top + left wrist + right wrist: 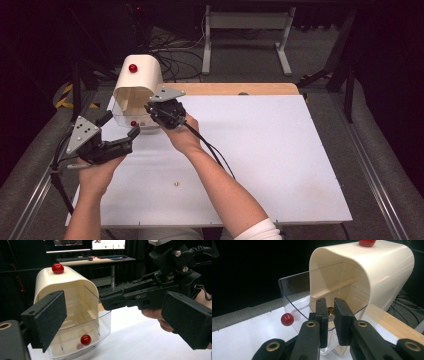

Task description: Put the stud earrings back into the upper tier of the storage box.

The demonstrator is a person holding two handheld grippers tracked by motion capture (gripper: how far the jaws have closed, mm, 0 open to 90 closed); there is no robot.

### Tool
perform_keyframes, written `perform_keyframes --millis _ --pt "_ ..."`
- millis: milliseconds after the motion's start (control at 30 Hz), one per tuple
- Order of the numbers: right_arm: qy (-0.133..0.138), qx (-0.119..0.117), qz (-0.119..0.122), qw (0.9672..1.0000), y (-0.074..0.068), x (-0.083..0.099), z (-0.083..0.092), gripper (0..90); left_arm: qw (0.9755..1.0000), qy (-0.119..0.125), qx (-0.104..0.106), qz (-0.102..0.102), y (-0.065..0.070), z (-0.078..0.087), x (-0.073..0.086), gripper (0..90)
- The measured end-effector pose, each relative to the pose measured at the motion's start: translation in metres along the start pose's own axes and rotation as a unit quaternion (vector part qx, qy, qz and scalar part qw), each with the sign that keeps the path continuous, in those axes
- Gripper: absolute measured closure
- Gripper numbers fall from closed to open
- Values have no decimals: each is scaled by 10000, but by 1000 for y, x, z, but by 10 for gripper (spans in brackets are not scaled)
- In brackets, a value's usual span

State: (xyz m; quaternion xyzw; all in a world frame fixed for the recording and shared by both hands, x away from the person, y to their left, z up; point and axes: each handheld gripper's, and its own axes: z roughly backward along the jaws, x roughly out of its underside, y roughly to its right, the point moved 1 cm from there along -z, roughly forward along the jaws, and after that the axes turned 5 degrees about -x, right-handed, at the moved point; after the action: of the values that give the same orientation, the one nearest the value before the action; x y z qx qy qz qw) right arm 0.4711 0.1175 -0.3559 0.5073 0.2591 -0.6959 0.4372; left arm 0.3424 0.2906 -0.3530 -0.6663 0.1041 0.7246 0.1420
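Observation:
A cream box point(142, 75) point(65, 282) point(377, 270) stands at the table's far left, with a red knob point(132, 67) point(57, 268) on top. Its clear curved lid point(101, 322) point(294, 290) carries a second red knob point(133, 123) point(85, 339) point(287, 319) low at the front. My right gripper point(150, 108) point(102, 301) point(330, 303) reaches to the box's front, shut on a small brass piece point(330, 311). My left gripper point(120, 127) point(116, 312) hovers open in front of the box with nothing between its pads.
A small brass piece point(176, 183) lies loose on the white table point(260, 150) nearer the front edge. A wooden strip point(235, 89) runs along the far edge. Cables and a desk frame point(245, 30) sit on the floor beyond.

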Motion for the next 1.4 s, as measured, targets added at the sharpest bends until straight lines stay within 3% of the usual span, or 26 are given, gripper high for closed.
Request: perform_keyframes --millis 667,1033,1400 --pt "18 46 17 10000 -2 -1 1 771 9999 -143 -3 84 0 -2 1 40" --pt "105 4 85 9999 -6 0 17 746 9996 -207 -134 106 1 -2 1 3" --pt "75 -3 121 9999 -6 10 39 731 9997 -206 -83 133 1 -3 1 2"
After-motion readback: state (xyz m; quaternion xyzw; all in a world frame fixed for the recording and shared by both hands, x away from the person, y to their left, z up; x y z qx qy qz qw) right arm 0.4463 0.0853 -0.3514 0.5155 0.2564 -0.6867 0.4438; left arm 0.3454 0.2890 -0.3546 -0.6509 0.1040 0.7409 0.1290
